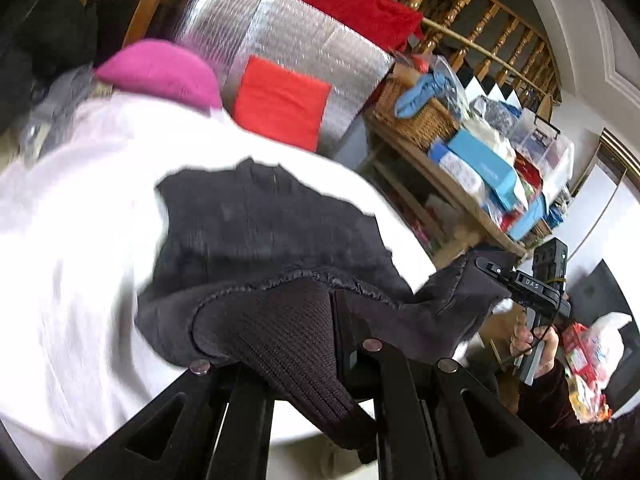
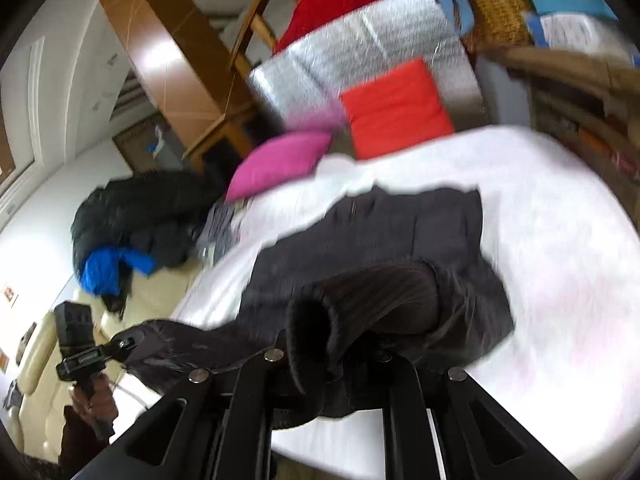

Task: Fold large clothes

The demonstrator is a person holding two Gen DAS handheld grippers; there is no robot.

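A dark grey jacket (image 1: 260,228) with ribbed knit cuffs lies on a white-covered surface (image 1: 80,240); it also shows in the right wrist view (image 2: 400,232). My left gripper (image 1: 332,320) is shut on the jacket's ribbed edge (image 1: 288,332) and lifts it. In the left wrist view my right gripper (image 1: 496,272) holds the same hem further right. In its own view my right gripper (image 2: 328,344) is shut on a ribbed cuff (image 2: 380,296). The left gripper (image 2: 128,340) shows at lower left there, clamped on the jacket's edge.
A pink cushion (image 1: 160,72), a red cushion (image 1: 280,104) and a silver foil-covered block (image 1: 288,40) lie beyond the jacket. A wooden shelf with a wicker basket (image 1: 416,116) and boxes stands right. A black and blue coat (image 2: 132,232) lies on a cream sofa at the left.
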